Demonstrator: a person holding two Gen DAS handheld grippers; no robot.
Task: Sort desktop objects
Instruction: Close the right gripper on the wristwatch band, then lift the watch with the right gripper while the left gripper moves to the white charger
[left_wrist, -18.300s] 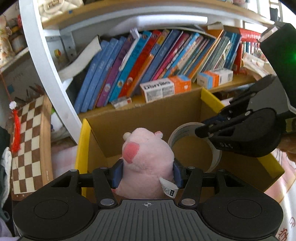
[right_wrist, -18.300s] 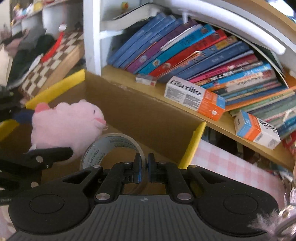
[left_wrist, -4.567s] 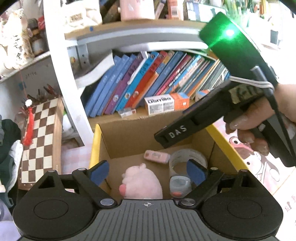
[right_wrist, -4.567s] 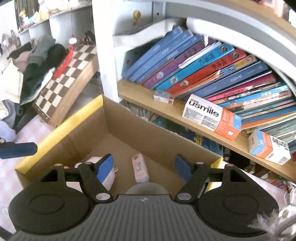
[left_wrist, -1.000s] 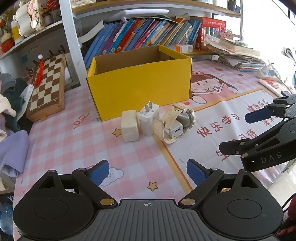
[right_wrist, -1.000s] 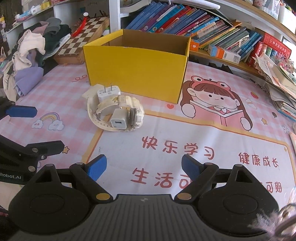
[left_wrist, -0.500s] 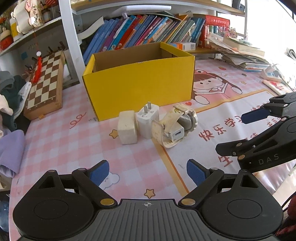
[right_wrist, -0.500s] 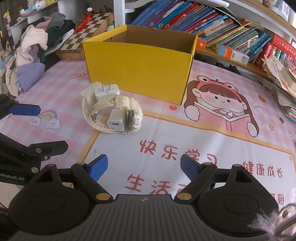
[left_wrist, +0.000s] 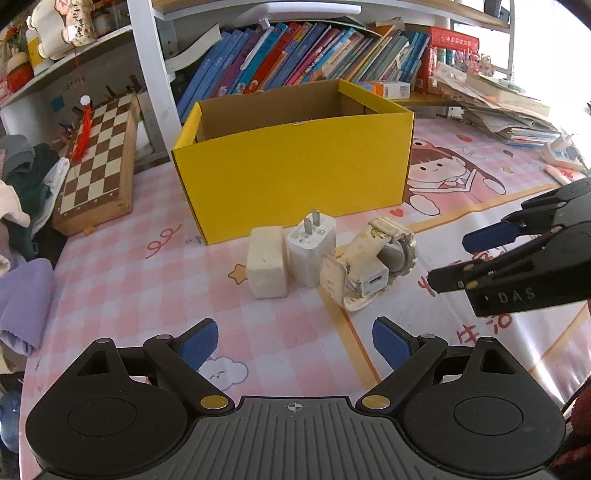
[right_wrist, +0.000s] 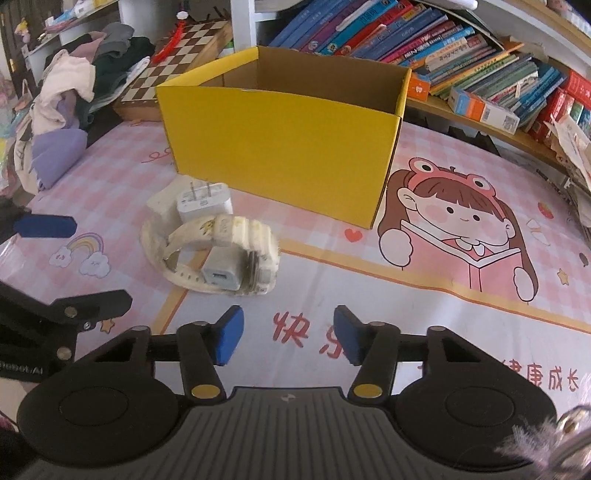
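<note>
Both hands have come away from the yellow box (left_wrist: 295, 162) and now face the last small cluster on the surface (left_wrist: 147, 280), so this looks like the approach to the next pick, not a drop.

Ahead of the left gripper (left_wrist: 293, 339) and a little to its left lies a cream eraser-like block (left_wrist: 266, 267), touching the white plug adapter (left_wrist: 312, 251) that stands with its prongs up. The left gripper's jaws are spread wide with nothing between them, as they were a second ago, and the cluster now sits somewhat nearer than it did then.

Just right of the adapter lies the cream watch (left_wrist: 373, 258), its strap looped around a small white charger cube (left_wrist: 375, 282). From the right wrist view this bundle (right_wrist: 218, 254) lies ahead and to the left of the right gripper (right_wrist: 288, 341).

The real change is on the right: its jaws were wide a second ago and are closing now, with only bare printed mat between the pads (right_wrist: 229, 339). They grasp nothing. I judge this a pre-shaping for a narrow item, probably the watch bundle, which must then go into the box beyond it.
</note>
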